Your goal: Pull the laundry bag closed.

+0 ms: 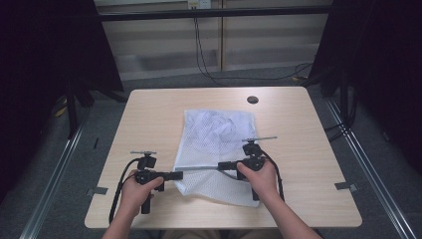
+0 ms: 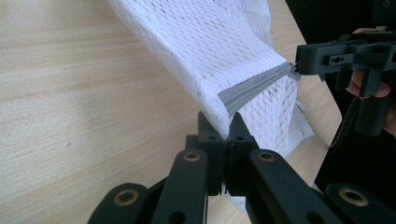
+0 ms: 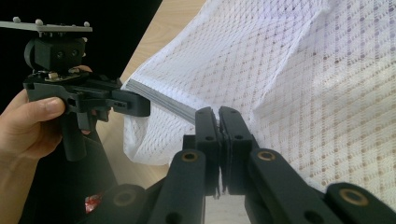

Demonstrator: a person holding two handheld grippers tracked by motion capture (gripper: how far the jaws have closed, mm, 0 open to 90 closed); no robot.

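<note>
A white mesh bag (image 1: 219, 134) lies flat on the wooden table (image 1: 149, 114), with a grey zipper strip (image 1: 200, 169) along its near end. My left gripper (image 1: 178, 175) is shut on the left end of that strip, and my right gripper (image 1: 220, 165) is shut on its right part. The strip is lifted and pulled taut between them. In the left gripper view the jaws (image 2: 228, 126) pinch the grey strip (image 2: 254, 86) and mesh (image 2: 219, 42), with the right gripper (image 2: 299, 65) at the far end. In the right gripper view the jaws (image 3: 218, 116) clamp the strip (image 3: 163, 100), with the left gripper (image 3: 144, 105) beyond.
A round black grommet (image 1: 252, 99) sits near the table's far edge. Small metal brackets (image 1: 97, 190) (image 1: 345, 186) stick out at the front corners. Dark curtains hang on both sides, and cables (image 1: 204, 59) trail over the floor behind the table.
</note>
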